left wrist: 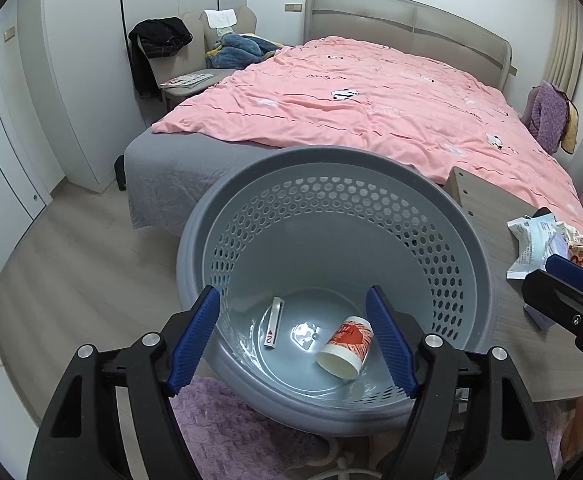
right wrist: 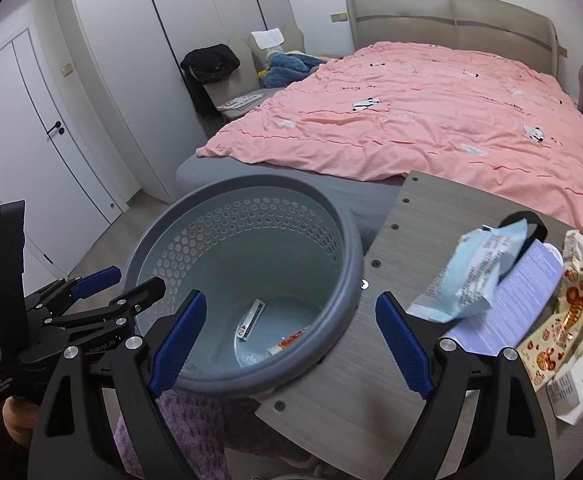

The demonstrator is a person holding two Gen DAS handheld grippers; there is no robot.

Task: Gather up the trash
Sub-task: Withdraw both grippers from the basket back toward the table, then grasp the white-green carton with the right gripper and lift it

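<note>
Both grippers' fingers are held apart, empty.
A red-and-white paper cup (left wrist: 345, 346) is seen at five o'clock in the grey perforated plastic bin (left wrist: 467, 248).

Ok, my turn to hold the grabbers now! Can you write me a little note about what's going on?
Left gripper: open, nothing in it, held over the grey basket.
Right gripper: open, nothing in it, above the basket's rim and the edge of the wooden board.
Done: a paper cup and a small flat packet lie on the basket's bottom.
Left: the trash still on the board: a pale blue wrapper, a printed leaflet, a red-patterned wrapper and a small white box. Pick them up and drop them in the basket.
</note>
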